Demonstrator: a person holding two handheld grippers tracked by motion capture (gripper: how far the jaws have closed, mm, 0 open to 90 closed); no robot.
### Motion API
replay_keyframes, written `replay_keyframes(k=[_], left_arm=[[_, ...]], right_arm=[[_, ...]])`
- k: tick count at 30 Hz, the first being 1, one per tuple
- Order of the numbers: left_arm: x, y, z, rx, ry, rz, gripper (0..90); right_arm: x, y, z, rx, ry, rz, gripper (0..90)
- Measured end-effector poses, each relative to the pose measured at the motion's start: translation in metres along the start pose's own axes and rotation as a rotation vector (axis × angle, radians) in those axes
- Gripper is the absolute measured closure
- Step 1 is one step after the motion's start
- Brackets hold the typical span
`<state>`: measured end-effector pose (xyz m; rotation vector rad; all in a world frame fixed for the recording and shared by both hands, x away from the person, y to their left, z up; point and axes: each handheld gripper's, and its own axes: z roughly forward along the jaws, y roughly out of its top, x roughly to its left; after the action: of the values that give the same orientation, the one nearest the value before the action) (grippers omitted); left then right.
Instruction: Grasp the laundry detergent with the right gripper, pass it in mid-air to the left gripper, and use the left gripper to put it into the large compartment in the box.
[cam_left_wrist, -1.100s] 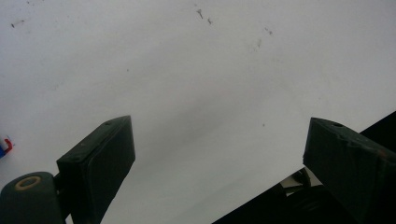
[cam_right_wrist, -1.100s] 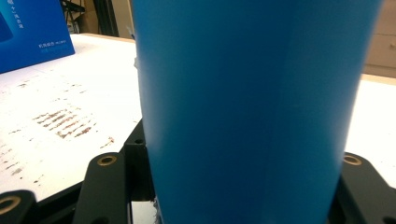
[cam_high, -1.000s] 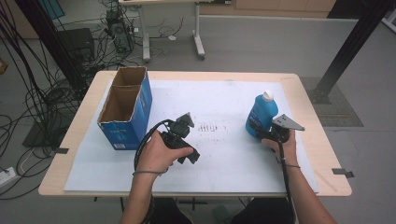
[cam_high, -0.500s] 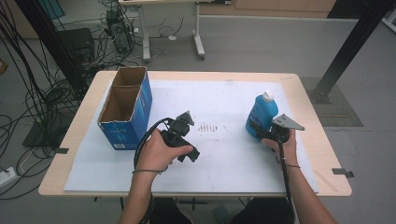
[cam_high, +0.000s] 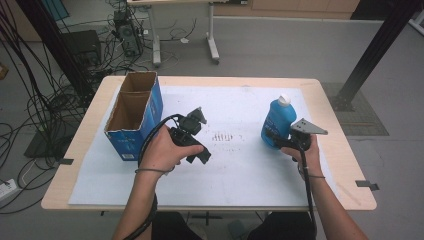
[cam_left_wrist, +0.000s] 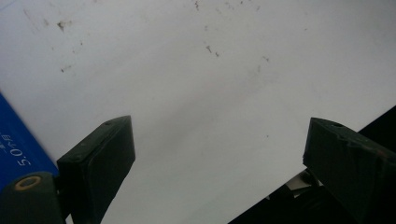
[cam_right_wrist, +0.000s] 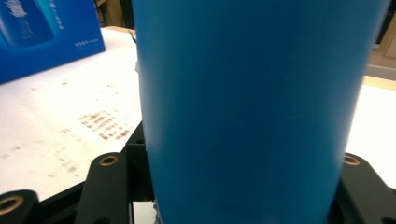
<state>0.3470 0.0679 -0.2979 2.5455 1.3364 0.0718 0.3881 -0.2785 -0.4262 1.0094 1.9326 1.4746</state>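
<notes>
A blue bottle (cam_high: 277, 122) with a white cap stands upright on the right part of the white sheet (cam_high: 240, 170). My right gripper (cam_high: 273, 139) is shut on its lower body from the near side. In the right gripper view the bottle (cam_right_wrist: 252, 93) sits tight between the two black jaws of that gripper (cam_right_wrist: 233, 191). My left gripper (cam_high: 196, 119) is held in a hand above the middle of the sheet, just right of the blue box. Its jaws stand wide apart in the left gripper view (cam_left_wrist: 219, 140), with only white paper between them.
An open blue cardboard box (cam_high: 134, 112) stands at the left of the wooden table (cam_high: 350, 192); its corner (cam_left_wrist: 18, 149) is close to the left jaw. A patch of small printed marks (cam_high: 222, 136) lies between the two hands. Cables and table legs are on the floor behind.
The left hand has lifted its gripper slightly off the sheet. The right gripper and the bottle have stayed in place.
</notes>
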Motion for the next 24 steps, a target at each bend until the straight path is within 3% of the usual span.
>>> replay_keyframes(k=[4,10,15,17,18,20,21,22,24], left_arm=[[0.001,0.003,-0.009,-0.008,-0.001,0.015,9.4],[0.003,0.009,-0.026,-0.022,0.001,0.052,9.3],[0.004,0.011,-0.037,-0.030,-0.009,0.074,9.3],[0.004,0.013,-0.046,-0.032,-0.007,0.107,9.3],[0.004,0.013,-0.046,-0.032,-0.007,0.107,9.3],[0.004,0.015,-0.057,-0.036,-0.025,0.154,9.2],[0.004,0.015,-0.057,-0.036,-0.025,0.154,9.2],[0.004,0.016,-0.059,-0.034,-0.030,0.170,9.2],[0.004,0.019,-0.070,-0.037,-0.042,0.221,9.2]], right_arm=[[0.003,0.011,-0.004,0.006,0.031,-0.006,42.4],[0.010,0.037,-0.014,0.010,0.147,-0.007,42.4],[0.014,0.051,-0.020,0.014,0.276,-0.026,42.3],[0.016,0.056,-0.022,0.014,0.330,-0.027,42.3],[0.016,0.056,-0.022,0.014,0.330,-0.027,42.3],[0.020,0.062,-0.024,0.017,0.402,-0.033,42.3],[0.020,0.062,-0.024,0.017,0.402,-0.033,42.3],[0.022,0.066,-0.025,0.021,0.438,-0.040,42.3],[0.025,0.070,-0.026,0.021,0.466,-0.044,42.3]])
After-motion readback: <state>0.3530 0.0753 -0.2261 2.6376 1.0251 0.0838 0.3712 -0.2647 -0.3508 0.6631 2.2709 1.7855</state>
